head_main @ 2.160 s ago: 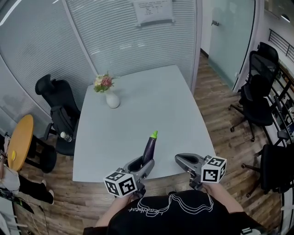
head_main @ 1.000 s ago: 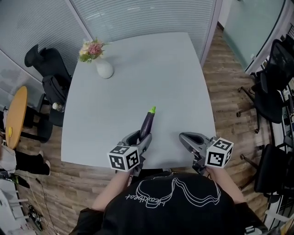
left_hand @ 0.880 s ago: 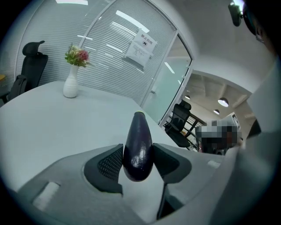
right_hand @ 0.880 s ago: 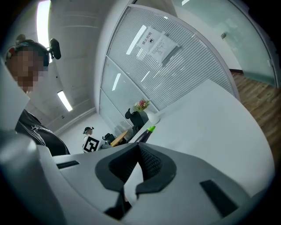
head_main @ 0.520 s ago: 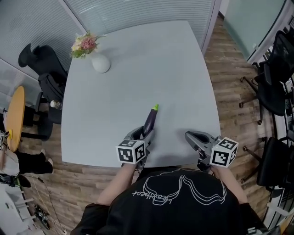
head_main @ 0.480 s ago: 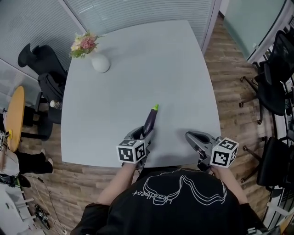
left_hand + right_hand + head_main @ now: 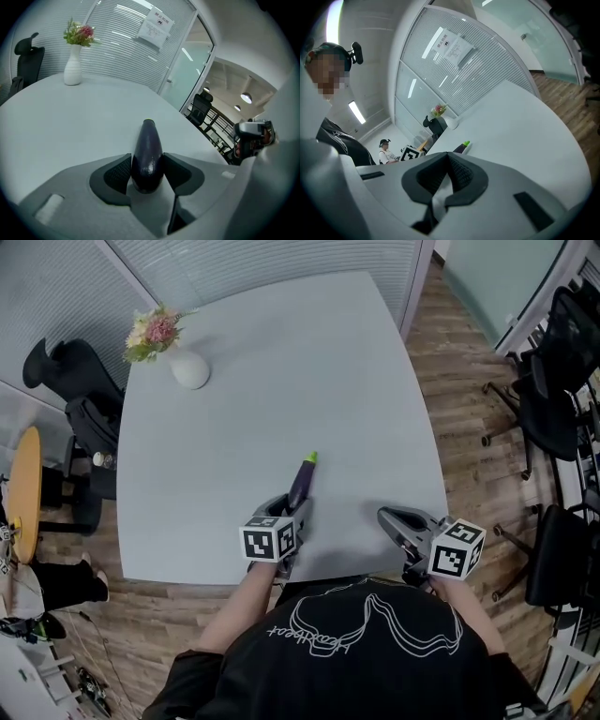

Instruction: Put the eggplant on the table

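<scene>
The grey bench [image 7: 281,362] carries nothing of the task yet. The left gripper [image 7: 292,512] clamps the eggplant [image 7: 302,482] in its jaws, low over the near edge, perhaps not touching; lowering and release remain. The right gripper [image 7: 392,519] hangs empty, jaws together.

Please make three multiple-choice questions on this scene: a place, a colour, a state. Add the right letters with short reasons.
1. Where on the table stands the white vase? A far left corner; B centre; C near edge.
2. Tip colour of the eggplant? A red; B green; C white.
3. The left hand-held gripper is: A open, empty; B shut on the vase; C shut on the eggplant.
Answers: 1 A, the head view shows it there; 2 B, its end is bright green; 3 C, its jaws clamp the dark body.
</scene>
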A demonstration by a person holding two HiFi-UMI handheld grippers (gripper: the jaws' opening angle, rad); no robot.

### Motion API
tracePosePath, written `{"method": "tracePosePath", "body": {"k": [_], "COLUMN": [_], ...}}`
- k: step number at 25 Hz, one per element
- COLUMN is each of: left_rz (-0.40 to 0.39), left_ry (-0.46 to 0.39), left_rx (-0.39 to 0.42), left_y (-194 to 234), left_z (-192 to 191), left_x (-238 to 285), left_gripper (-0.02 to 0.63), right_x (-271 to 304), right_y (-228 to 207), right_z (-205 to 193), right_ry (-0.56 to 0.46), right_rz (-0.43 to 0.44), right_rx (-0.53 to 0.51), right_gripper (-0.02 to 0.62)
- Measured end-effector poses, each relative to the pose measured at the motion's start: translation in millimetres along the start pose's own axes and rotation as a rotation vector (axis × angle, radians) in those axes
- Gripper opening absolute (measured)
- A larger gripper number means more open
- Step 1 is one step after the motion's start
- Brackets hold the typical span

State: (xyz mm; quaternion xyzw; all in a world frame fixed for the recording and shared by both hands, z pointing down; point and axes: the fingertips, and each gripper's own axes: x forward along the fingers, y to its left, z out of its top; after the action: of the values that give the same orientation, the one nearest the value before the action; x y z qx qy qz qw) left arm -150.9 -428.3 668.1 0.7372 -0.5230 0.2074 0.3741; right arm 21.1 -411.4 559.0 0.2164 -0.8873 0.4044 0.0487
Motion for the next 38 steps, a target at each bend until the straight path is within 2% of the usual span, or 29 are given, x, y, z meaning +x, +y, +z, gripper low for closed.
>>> {"method": "tracePosePath", "body": {"k": [5, 16, 20, 27, 32, 35, 38], "left_rz": [0.013, 0.031, 0.011, -0.018, -0.02, -0.024, -0.067], "left_ry": [0.024, 0.011, 0.001, -0.042, -0.103, -0.161, -0.21], "left_rx": [0.013, 0.027, 0.024, 0.013, -0.001, 0.025, 0.046], "left_y": [5, 4, 1, -5, -13, -23, -39], "left_z": [-4, -4, -4, 4, 20, 32, 45], "left_x": [5, 5, 4, -7, -34, -57, -82], "left_gripper": [0.219, 0.221, 0.236, 0.259, 0.259, 0.258, 0.258], "right_x": [-3, -8, -8, -7, -6, -5, -5], "right_y": [-1, -1, -1, 6, 23, 32, 42], "right_z": [-2, -19, -21, -20, -14, -9, 2], "right_ry": [-0.018, 0.007, 0.02, 0.029, 0.022, 0.015, -0.002], "right_rz": [-0.011, -0.024, -0.036, -0.055, -0.01, 0.018, 0.045], "right_rx": [0.008, 0.02, 0.018, -0.032, -0.074, -0.098, -0.125], "right_gripper": [0.008, 0.008, 0.008, 0.008, 0.008, 0.008, 0.008]}}
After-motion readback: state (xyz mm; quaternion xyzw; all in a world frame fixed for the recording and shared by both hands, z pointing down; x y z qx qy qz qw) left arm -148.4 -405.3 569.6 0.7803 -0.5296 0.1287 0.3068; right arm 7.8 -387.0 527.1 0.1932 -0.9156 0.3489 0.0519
